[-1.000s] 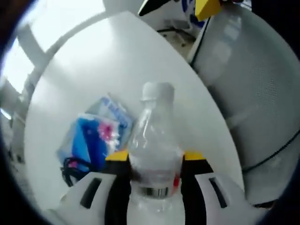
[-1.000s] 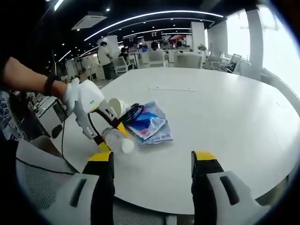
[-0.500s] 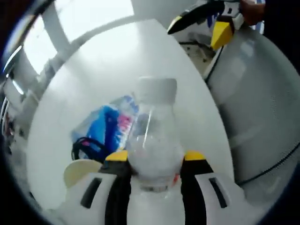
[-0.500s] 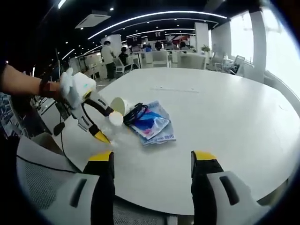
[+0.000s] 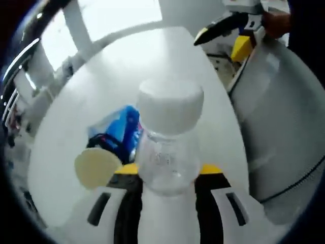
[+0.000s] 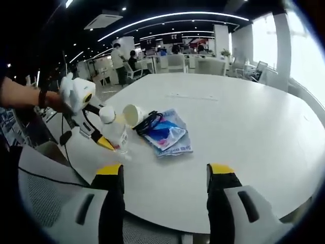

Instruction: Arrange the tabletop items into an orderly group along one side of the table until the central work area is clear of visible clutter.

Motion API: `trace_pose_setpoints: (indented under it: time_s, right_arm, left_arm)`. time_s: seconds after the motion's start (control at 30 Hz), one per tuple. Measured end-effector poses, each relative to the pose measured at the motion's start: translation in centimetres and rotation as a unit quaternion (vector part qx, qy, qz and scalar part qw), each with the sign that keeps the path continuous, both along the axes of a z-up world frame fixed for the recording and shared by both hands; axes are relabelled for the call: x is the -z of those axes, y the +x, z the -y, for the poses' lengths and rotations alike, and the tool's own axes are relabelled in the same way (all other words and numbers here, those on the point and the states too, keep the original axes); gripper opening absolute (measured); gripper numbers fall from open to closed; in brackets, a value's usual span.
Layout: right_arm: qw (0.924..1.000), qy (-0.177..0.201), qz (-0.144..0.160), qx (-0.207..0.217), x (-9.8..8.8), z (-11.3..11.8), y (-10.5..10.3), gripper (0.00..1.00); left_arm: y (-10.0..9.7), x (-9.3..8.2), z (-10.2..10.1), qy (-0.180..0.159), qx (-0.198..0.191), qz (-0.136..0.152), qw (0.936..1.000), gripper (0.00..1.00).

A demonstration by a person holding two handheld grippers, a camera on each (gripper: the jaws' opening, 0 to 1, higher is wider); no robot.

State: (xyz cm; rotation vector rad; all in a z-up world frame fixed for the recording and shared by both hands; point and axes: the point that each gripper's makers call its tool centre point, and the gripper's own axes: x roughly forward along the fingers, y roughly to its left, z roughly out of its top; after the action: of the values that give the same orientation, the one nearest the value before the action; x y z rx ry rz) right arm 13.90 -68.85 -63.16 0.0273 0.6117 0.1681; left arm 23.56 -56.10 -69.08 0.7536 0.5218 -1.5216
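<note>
My left gripper (image 5: 165,170) is shut on a clear plastic bottle (image 5: 166,145) with a white cap, which points up and away from the camera. In the right gripper view that left gripper (image 6: 104,140) holds the bottle (image 6: 115,133) nearly upright at the near left edge of the white table (image 6: 244,127). Beside it lie a paper cup (image 6: 133,115) on its side, a black cable (image 6: 148,122) and blue packets (image 6: 167,134). The cup (image 5: 96,166) and packets (image 5: 122,133) also lie behind the bottle in the left gripper view. My right gripper (image 6: 165,175) is open over the near edge, holding nothing.
A white mesh chair (image 6: 48,198) stands close to the table's near left edge. More tables, chairs and people fill the office behind. The table's right and far parts are bare white surface. A person's hand (image 6: 71,99) holds the left gripper.
The left gripper has tipped the bottle from lying low on the table to nearly upright. The right gripper has stayed almost still.
</note>
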Motion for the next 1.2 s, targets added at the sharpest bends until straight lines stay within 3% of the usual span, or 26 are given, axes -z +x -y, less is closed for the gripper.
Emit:
trace_pose_setpoints:
  time_s: [0.07, 0.33, 0.53, 0.63, 1.07, 1.2]
  right_arm:
    - [1.0000, -0.001, 0.000, -0.001, 0.0, 0.0, 0.0, 0.65]
    - [1.0000, -0.001, -0.004, -0.009, 0.2, -0.3, 0.1, 0.65]
    - [0.9999, 0.000, -0.008, -0.011, 0.3, -0.4, 0.1, 0.65]
    - [0.9999, 0.004, -0.009, -0.008, 0.4, -0.3, 0.0, 0.65]
    - [0.9999, 0.004, -0.008, -0.013, 0.4, -0.5, 0.0, 0.64]
    - [0.9999, 0.005, -0.007, -0.012, 0.3, -0.5, 0.0, 0.64]
  left_arm:
    - [0.3, 0.4, -1.9, 0.008, -0.047, -0.023, 0.9986, 0.37]
    - [0.3, 0.7, -3.4, -0.012, -0.089, -0.038, 0.9953, 0.37]
    - [0.8, 0.8, -3.3, -0.055, -0.145, -0.047, 0.9867, 0.37]
    - [1.1, 0.6, -3.5, -0.077, -0.181, -0.055, 0.9788, 0.37]
    - [0.5, 0.7, -4.1, -0.078, -0.181, -0.024, 0.9801, 0.38]
    - [0.4, 1.3, -4.6, -0.048, -0.172, 0.001, 0.9840, 0.38]
